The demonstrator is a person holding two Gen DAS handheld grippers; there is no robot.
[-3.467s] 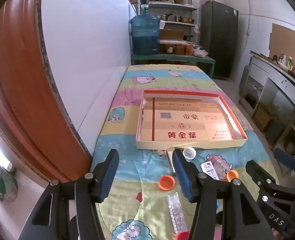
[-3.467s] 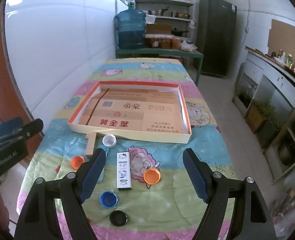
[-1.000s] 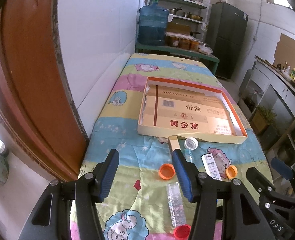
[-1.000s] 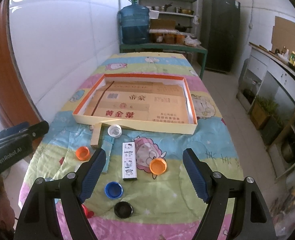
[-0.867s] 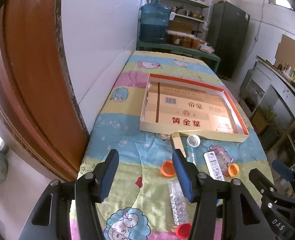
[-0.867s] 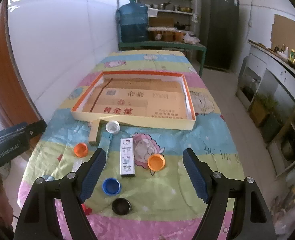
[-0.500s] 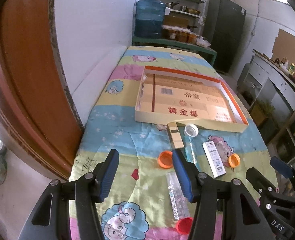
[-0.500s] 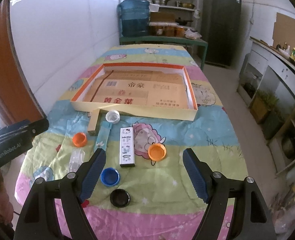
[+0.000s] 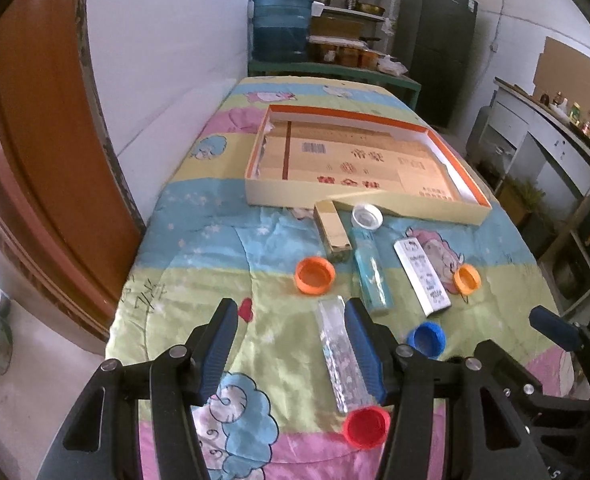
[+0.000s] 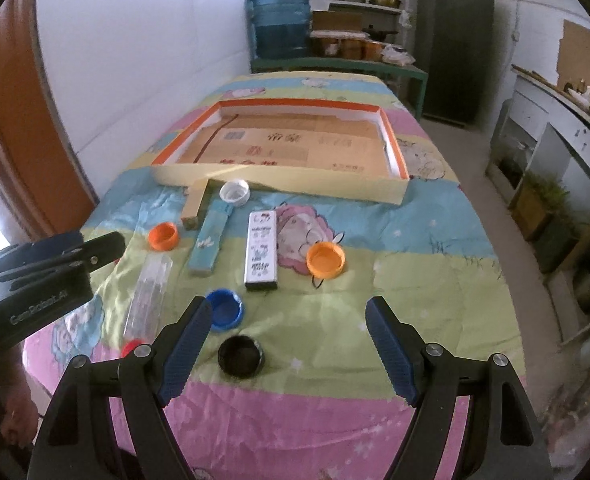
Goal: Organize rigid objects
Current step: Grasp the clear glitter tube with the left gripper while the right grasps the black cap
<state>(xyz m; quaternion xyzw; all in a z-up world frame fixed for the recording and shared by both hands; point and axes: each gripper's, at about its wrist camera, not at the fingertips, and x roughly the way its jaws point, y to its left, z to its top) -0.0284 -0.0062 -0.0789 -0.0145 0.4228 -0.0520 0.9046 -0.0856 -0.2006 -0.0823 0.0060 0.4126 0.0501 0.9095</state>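
A cartoon-print quilt (image 10: 415, 264) covered the table in a kitchen-like storeroom. The shallow cardboard tray (image 10: 279, 189) at its far end held only flattened carton board, so by my judgement sorting had not begun. All the items lay loose in front of it: orange caps (image 10: 325, 260), blue cap (image 10: 224, 309), black cap (image 10: 240, 356), red cap (image 9: 365, 426), white cap (image 10: 235, 192), and four slim boxes, including a white one (image 10: 260, 250). Left gripper (image 9: 291, 346) and right gripper (image 10: 285, 344) hovered low, both spread wide, holding and touching nothing.
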